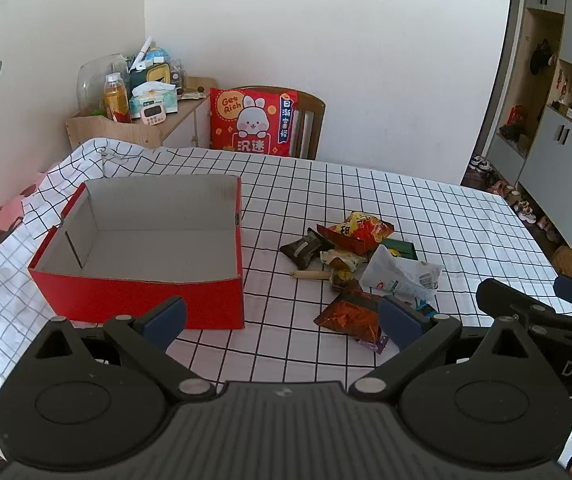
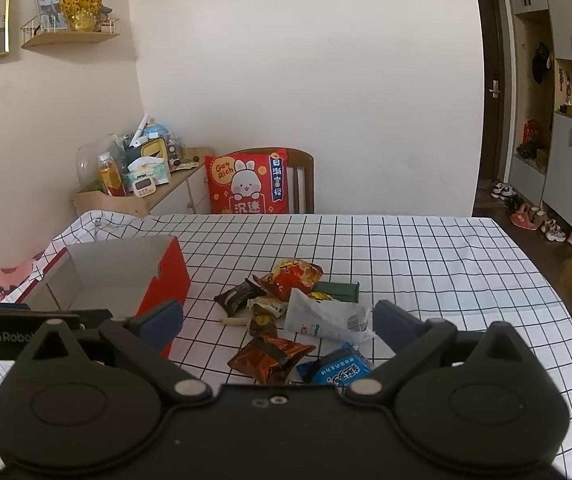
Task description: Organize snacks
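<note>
An empty red cardboard box (image 1: 142,300) (image 2: 174,272) stands open on the checked tablecloth, left of a pile of snack packets. The pile holds an orange-red crisp bag (image 1: 366,230) (image 2: 296,276), a dark brown packet (image 1: 304,248) (image 2: 240,295), a white pouch (image 1: 402,274) (image 2: 326,318), a shiny brown-orange packet (image 1: 350,316) (image 2: 272,358) and a blue packet (image 2: 338,370). My left gripper (image 1: 282,322) hovers open near the box's front right corner. My right gripper (image 2: 278,326) is open too, above the near side of the pile. Neither holds anything.
A wooden chair with a red rabbit cushion (image 1: 252,122) (image 2: 246,184) stands behind the table. A cluttered wooden side shelf (image 1: 138,116) sits at the back left. The right gripper's body (image 1: 542,316) shows at the right in the left wrist view. Cabinets and shoes (image 2: 534,216) line the right.
</note>
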Tool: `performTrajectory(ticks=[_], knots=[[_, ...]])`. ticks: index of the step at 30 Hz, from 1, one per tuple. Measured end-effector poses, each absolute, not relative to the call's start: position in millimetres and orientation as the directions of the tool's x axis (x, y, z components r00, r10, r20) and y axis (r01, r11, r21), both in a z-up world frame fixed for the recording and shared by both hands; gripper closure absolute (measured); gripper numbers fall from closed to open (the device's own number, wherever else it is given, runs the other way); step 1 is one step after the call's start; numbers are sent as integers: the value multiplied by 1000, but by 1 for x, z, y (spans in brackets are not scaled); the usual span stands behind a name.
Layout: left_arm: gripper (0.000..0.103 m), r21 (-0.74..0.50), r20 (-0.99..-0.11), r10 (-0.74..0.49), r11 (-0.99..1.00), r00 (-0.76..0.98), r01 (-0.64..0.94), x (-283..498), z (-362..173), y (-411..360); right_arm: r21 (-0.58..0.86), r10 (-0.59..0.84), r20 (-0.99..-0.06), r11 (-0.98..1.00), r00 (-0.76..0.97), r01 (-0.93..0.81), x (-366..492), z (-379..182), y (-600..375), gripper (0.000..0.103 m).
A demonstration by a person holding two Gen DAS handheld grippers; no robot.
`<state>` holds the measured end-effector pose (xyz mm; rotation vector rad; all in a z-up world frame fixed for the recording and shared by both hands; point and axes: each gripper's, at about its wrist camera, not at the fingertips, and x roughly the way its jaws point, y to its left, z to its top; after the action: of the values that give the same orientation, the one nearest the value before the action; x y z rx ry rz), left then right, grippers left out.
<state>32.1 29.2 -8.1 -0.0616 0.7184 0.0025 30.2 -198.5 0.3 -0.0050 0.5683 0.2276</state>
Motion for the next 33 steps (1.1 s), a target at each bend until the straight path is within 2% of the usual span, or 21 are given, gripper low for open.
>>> performTrajectory(ticks=[33], knots=[[0, -59, -673, -50, 998, 738, 14, 46, -15, 29, 55, 168, -553, 985, 816, -166, 34, -5, -196, 2]])
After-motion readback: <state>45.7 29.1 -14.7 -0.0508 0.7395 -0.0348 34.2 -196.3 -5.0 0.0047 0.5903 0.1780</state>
